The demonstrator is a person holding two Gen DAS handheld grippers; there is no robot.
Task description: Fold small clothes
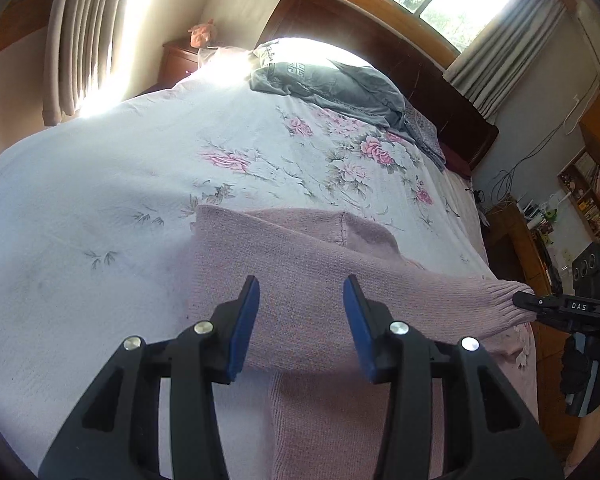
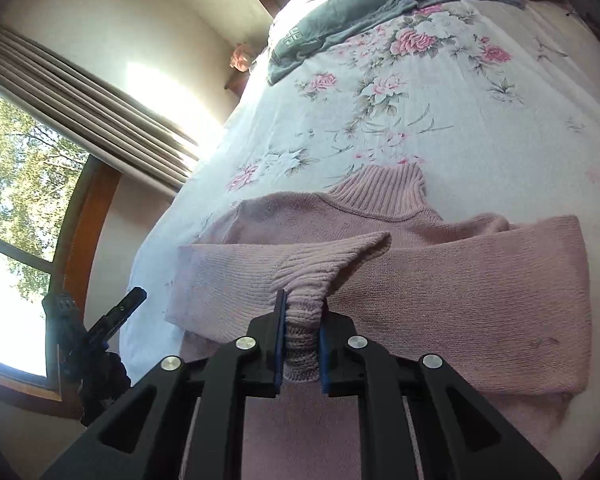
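Nearest in the right wrist view, the right gripper [image 2: 302, 336] is seen with its two blue-padded fingers squeezed onto the ribbed cuff [image 2: 306, 300] of one sleeve. The cuff is bunched tight between the pads and lifted a little off the cloth under it.

In the left wrist view, the left gripper [image 1: 301, 322] is held above the same clothing with its two fingers spread wide apart. Nothing is held between them.

One pink knitted sweater [image 2: 440, 292] is laid flat on the near part of the bed [image 1: 100, 184]. Two sleeves are folded across its body. One ribbed collar [image 2: 380, 192] is pointed toward the far end of the bed.

The bed is covered by one white sheet with pink flowers. Farther away, one grey piece of clothing [image 1: 332, 84] is left in a heap near the dark headboard [image 1: 380, 40]. Two windows are seen, one in each view.
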